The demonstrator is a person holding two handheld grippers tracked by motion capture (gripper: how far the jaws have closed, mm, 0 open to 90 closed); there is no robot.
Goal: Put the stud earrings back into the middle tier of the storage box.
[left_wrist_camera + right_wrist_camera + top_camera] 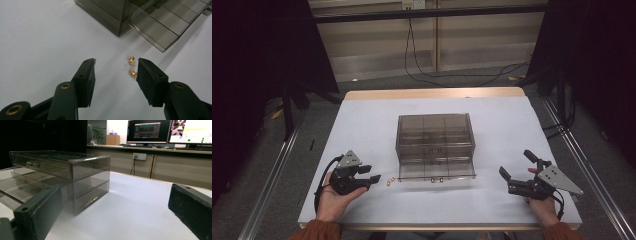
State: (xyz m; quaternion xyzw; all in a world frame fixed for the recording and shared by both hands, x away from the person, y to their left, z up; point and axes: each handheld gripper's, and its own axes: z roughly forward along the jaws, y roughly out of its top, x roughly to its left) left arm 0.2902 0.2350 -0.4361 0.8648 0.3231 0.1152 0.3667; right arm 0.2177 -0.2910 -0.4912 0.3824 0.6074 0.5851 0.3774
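Both grippers spread wide beside the smoky drawer box.

The left gripper [116, 72] holds nothing; the gold beads [132, 67] lie just off its right jaw, near the open drawer [160, 27], shape unclear. The right gripper [518, 169] is empty too.

No text, label, brand or number can be read anywhere. In the right gripper view, the two lit computer monitors [149, 131] on the far wooden counter show windows and coloured patches, but their writing is too small and blurred to make out. The smoky transparent plastic drawer box [62, 165] bears no marking, and the white wall socket plate [139, 156] under the counter carries no legible sign
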